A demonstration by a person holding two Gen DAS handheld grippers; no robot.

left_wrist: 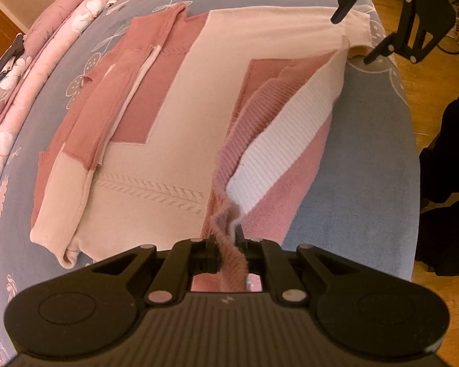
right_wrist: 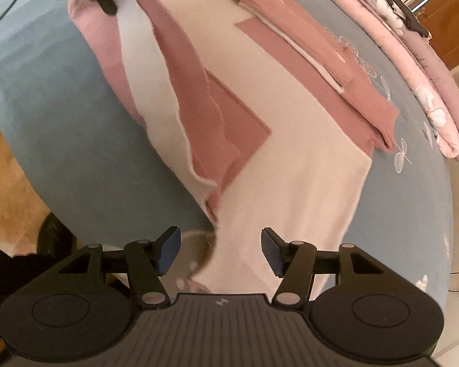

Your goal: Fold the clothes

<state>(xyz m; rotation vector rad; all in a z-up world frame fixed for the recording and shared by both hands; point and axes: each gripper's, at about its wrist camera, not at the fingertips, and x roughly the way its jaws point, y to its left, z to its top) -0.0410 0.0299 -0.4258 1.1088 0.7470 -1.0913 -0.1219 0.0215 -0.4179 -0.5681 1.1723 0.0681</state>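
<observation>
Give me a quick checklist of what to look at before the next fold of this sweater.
1. Left gripper shut on the sleeve: ok.
2. Right gripper open, nothing between the pads: ok.
3. Other sleeve already folded onto the sweater: ok.
4. Held sleeve lies flat: not ok, it is lifted and twisted.
5. Sweater lies fully on the bed: ok.
6. Sweater smooth underneath: cannot tell.

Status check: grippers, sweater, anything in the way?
Left gripper shut on sweater hem. Right gripper open over the far edge, holding nothing. Nothing in the way on bed.
</observation>
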